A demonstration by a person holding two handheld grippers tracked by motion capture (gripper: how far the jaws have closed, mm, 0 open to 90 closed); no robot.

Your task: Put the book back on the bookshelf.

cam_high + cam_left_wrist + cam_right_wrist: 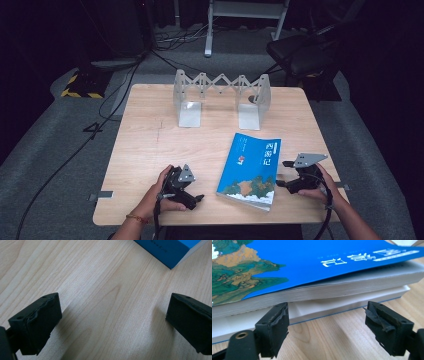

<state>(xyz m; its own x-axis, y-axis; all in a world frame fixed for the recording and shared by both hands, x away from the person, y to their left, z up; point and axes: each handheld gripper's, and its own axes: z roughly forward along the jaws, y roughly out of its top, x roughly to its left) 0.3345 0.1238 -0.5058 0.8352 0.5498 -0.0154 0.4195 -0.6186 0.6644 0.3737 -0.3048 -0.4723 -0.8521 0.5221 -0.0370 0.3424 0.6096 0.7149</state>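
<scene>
Book [251, 170] with a blue cover lies flat on the wooden table [150, 145], toward the near right part, its white title lettering at the far end and a painted landscape at the near end. The right gripper [281, 173] sits just beside the book's right edge, jaws spread wide and pointing at it. In the right gripper view the page edges [352, 287] fill the space ahead of the jaws, the upper pages lifted a little from those below; the jaws stand apart on either side, close to the pages, though contact cannot be told. The left gripper [196, 200] rests near the table's front edge, left of the book and apart from it, held in the person's left hand [160, 192]. Its jaws stand wide apart over bare wood, with a corner of the book [172, 250] ahead. At the far side of the table stands a grey folding bookend rack [222, 97], well apart from the book.
</scene>
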